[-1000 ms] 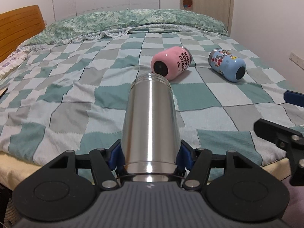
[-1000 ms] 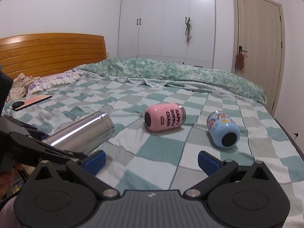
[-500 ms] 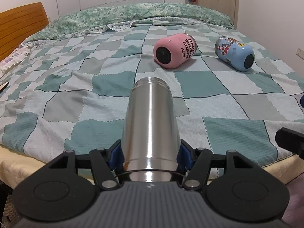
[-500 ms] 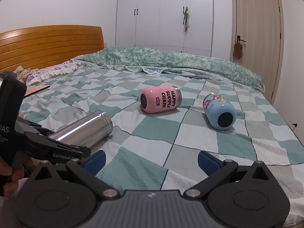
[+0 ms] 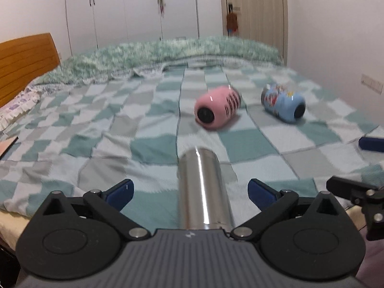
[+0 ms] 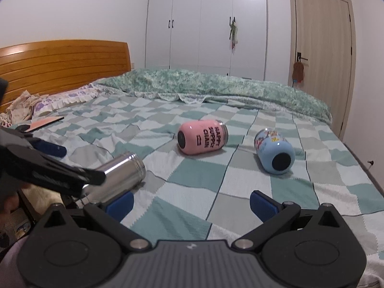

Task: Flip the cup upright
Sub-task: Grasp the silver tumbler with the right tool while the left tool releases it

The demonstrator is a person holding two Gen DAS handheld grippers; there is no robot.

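A steel cup [image 5: 204,189] lies on its side at the near edge of the bed, between the wide-open fingers of my left gripper [image 5: 189,190], which do not touch it. It also shows in the right wrist view [image 6: 120,171], partly behind the left gripper's finger. A pink cup [image 6: 202,140] and a blue cartoon cup [image 6: 274,153] lie on their sides farther out on the checked quilt; they also show in the left wrist view, the pink cup [image 5: 217,110] and the blue cup [image 5: 283,105]. My right gripper [image 6: 190,202] is open and empty above the bed's near edge.
The checked quilt [image 6: 196,175] covers the bed. A folded green duvet [image 6: 216,88] lies at the far end. A wooden headboard [image 6: 62,64], pillows and a pink book [image 6: 45,123] are at the left. Wardrobe and door stand behind.
My left gripper has opened and let go of the steel cup, which now lies on the bed. The left view is blurred from motion and has tilted upward.
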